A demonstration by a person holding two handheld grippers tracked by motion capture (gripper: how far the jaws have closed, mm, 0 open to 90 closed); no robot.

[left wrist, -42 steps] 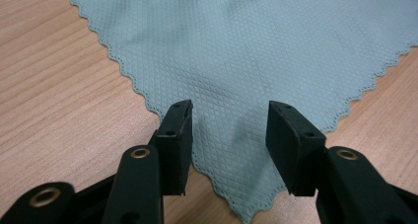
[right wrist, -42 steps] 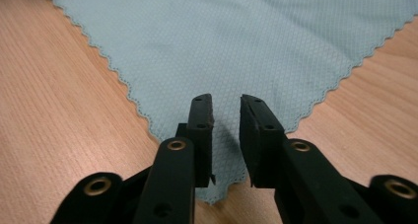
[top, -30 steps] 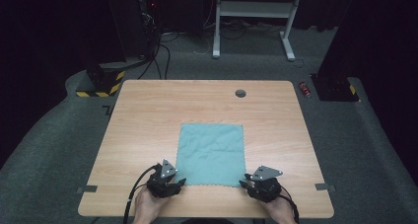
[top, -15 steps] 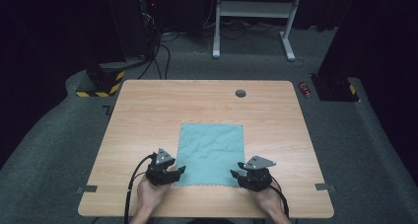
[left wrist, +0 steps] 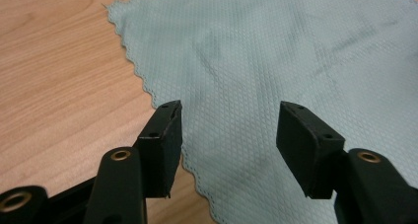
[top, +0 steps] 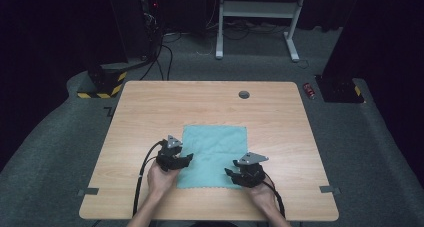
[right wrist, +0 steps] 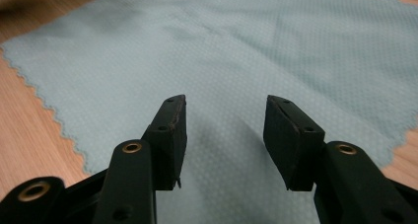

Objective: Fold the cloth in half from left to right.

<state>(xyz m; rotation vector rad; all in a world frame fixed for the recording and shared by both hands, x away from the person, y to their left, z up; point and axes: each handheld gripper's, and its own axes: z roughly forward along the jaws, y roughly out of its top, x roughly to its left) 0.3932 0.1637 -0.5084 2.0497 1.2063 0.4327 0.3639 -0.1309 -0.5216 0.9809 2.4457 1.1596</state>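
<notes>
On the wooden desk [top: 150, 117] a teal cloth [top: 215, 147] lies flat and spread out, a little nearer the person's edge than the far one, its cut edges scalloped. At its left edge, about halfway along, sits the left gripper [top: 184, 160], held in the person's left hand [top: 161, 179] with a black cable trailing back toward the desk's near edge. Its jaws have just been opening and stand well apart; in the left gripper view [left wrist: 229, 128] one jaw hangs right over the cloth's zigzag border and the other over the fabric, with nothing pinched between them. Across the cloth, at its near right corner, the right gripper [top: 231, 173] points inward from the right hand [top: 262, 194]. Its jaws have likewise just been opening and are spread wide; the right gripper view [right wrist: 226, 135] shows both of them over the cloth, pads clear of it, the weave lying smooth beneath. Farther back on the desk a small round grey cap [top: 244, 94] sits near the far edge, well apart from the cloth.
</notes>
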